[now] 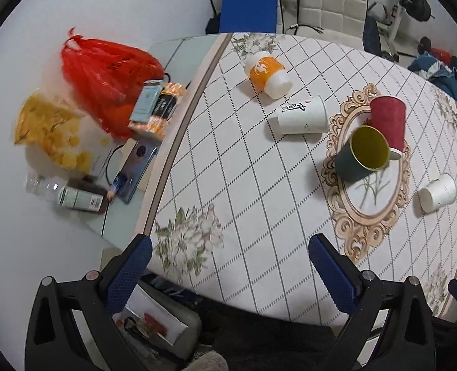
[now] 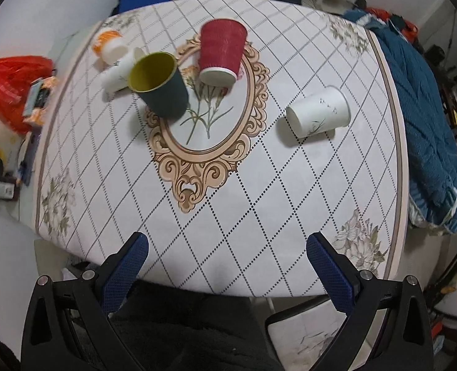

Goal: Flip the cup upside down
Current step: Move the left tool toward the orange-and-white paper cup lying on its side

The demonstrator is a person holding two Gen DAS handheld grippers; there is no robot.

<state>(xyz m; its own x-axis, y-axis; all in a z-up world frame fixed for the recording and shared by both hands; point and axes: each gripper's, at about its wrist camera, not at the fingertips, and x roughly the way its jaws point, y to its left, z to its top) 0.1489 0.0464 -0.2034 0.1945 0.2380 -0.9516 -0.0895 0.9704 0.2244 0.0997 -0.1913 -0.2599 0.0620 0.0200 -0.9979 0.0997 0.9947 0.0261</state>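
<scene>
A dark green cup (image 1: pixel 360 154) (image 2: pixel 160 84) with a yellow inside stands upright, mouth up, on the table's oval motif. A red cup (image 1: pixel 388 122) (image 2: pixel 221 51) stands upside down just behind it. A white cup with black writing (image 1: pixel 302 115) (image 2: pixel 117 72), a white cup with a plant print (image 1: pixel 438 192) (image 2: pixel 318 111) and an orange-and-white cup (image 1: pixel 267 74) (image 2: pixel 109 44) lie on their sides. My left gripper (image 1: pixel 230 247) and right gripper (image 2: pixel 227 245) are open and empty, above the table's near edge, well short of the cups.
The patterned tablecloth (image 2: pixel 259 191) covers the table. To the left, a side surface holds a red plastic bag (image 1: pixel 104 77), a bag of yellow chips (image 1: pixel 52 130), boxes, a phone (image 1: pixel 135 167) and a bottle (image 1: pixel 74 198). A blue blanket (image 2: pixel 426 123) lies along the right edge. Chairs (image 1: pixel 321 3) stand behind.
</scene>
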